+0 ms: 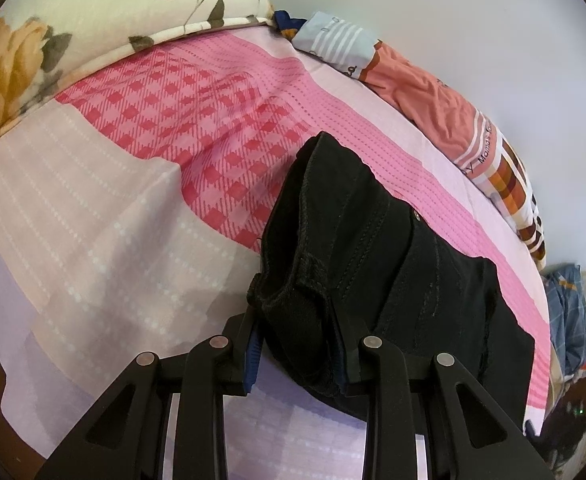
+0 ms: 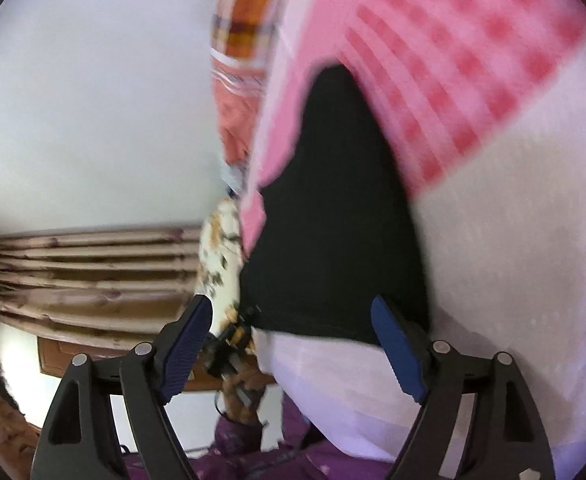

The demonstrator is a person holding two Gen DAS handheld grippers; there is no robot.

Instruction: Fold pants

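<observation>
Black pants [image 1: 373,240] lie folded on the pink checked bedsheet [image 1: 197,120]. My left gripper [image 1: 297,360] is shut on a bunched waistband edge of the pants, blue pads pressing from both sides. In the tilted, blurred right wrist view the pants [image 2: 333,220] stretch away over the sheet [image 2: 493,240]. My right gripper [image 2: 293,346] is open at their near edge, its blue pads [image 2: 189,344] standing wide and pressing on nothing. A hand in a purple sleeve [image 2: 241,396] holds the left gripper's body at the pants' corner.
A floral pillow [image 1: 93,20] lies at the head of the bed. Orange and striped clothes [image 1: 433,92] are piled along the white wall, with more clothing [image 1: 569,312] past the bed's end. A brown curtain [image 2: 93,280] hangs behind the person.
</observation>
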